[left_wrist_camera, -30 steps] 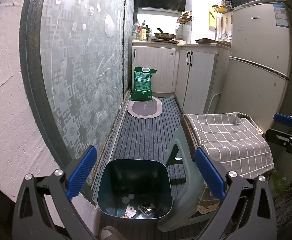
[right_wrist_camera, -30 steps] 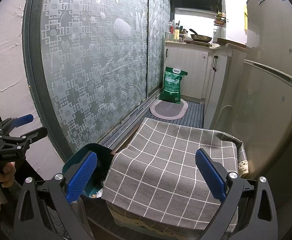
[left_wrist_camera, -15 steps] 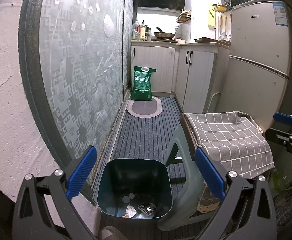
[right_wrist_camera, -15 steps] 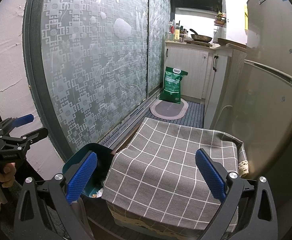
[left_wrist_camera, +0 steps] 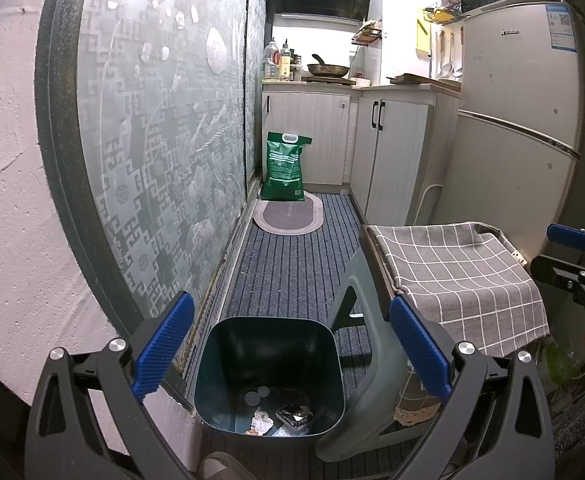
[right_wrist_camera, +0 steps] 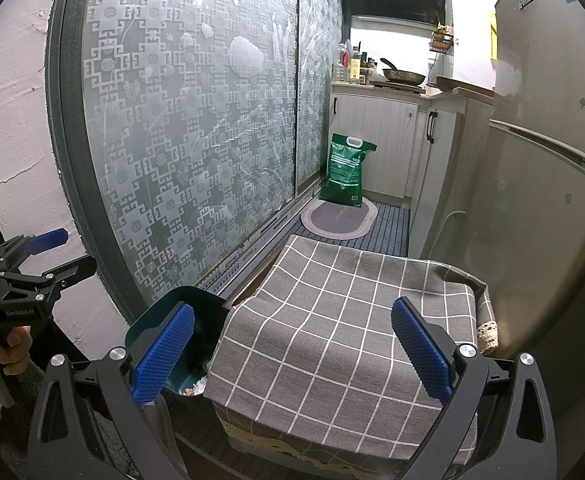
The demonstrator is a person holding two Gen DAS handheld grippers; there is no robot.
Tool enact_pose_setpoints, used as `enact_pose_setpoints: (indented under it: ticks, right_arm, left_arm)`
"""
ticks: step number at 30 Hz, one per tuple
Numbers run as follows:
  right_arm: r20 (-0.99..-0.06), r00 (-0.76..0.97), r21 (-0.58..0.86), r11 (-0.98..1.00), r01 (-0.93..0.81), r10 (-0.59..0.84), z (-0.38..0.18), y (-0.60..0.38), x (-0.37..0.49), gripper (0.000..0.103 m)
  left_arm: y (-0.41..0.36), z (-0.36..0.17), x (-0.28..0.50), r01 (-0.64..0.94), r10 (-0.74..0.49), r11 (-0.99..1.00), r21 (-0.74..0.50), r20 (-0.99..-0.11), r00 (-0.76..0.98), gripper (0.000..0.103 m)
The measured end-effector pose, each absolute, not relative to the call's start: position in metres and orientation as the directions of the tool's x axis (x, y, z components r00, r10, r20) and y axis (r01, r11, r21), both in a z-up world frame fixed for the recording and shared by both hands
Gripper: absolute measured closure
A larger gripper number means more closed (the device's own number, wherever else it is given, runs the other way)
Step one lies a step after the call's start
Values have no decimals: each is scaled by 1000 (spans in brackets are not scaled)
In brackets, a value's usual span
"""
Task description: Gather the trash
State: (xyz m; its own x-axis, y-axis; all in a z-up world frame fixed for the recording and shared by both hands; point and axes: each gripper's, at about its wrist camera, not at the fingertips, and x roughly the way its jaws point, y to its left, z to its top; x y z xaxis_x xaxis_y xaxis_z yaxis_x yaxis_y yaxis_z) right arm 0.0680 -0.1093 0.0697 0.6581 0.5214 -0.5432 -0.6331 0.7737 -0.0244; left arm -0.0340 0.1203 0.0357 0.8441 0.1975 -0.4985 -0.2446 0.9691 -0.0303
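A dark green trash bin (left_wrist_camera: 270,372) stands on the floor below my left gripper (left_wrist_camera: 290,350), which is open and empty above its mouth. Inside lie a crumpled white scrap (left_wrist_camera: 261,424) and a dark shiny wrapper (left_wrist_camera: 294,416). My right gripper (right_wrist_camera: 292,354) is open and empty, held over a stool covered with a grey checked cloth (right_wrist_camera: 332,332). The bin's rim (right_wrist_camera: 180,294) shows left of that cloth in the right wrist view. Each gripper shows in the other's view: the right one (left_wrist_camera: 572,276), the left one (right_wrist_camera: 32,268).
A patterned glass sliding door (left_wrist_camera: 164,152) runs along the left. A grey plastic stool (left_wrist_camera: 356,360) stands between bin and cloth. A fridge (left_wrist_camera: 516,140) and cabinets (left_wrist_camera: 388,156) line the right. A green bag (left_wrist_camera: 286,168) and an oval mat (left_wrist_camera: 288,218) lie farther down the striped floor.
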Motion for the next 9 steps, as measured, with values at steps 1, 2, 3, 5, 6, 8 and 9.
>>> enact_pose_setpoints:
  ticks: [1,2,3,5,6,8,9]
  right_arm:
    - [-544,658,-25,774,-633,521,70,-109,68,3]
    - [-544,658,-25,774,-633,521,69,-109,68,3]
    - [-543,658,-25,773,-634,522,70,-110,68,3]
    - [-543,658,-25,773,-634,522,70,-109,68,3]
    - [-543,658,-25,773,-634,522,70,-109,68,3]
    - [-543,658,-24,774,-633,521,69,-109,68,3]
    - [-543,658,-25,773,-633,522,70,-109,68,3]
  left_arm:
    - [120,36,-34,-244,197,969,-30,-498,844,3]
    - [120,36,-34,-246,200,969,-29,-498,844,3]
    - [120,36,-34,-253,208,967,-26,-497,842,3]
    - [120,36,-34,-253,207,967,-26,-497,842,3]
    - [120,35,-34,-251,205,968,-27,-498,843,3]
    - [119,36,-34,-248,203,969,-23,-500,842,3]
    - [119,35,-34,-243,200,970,-22,-501,842,3]
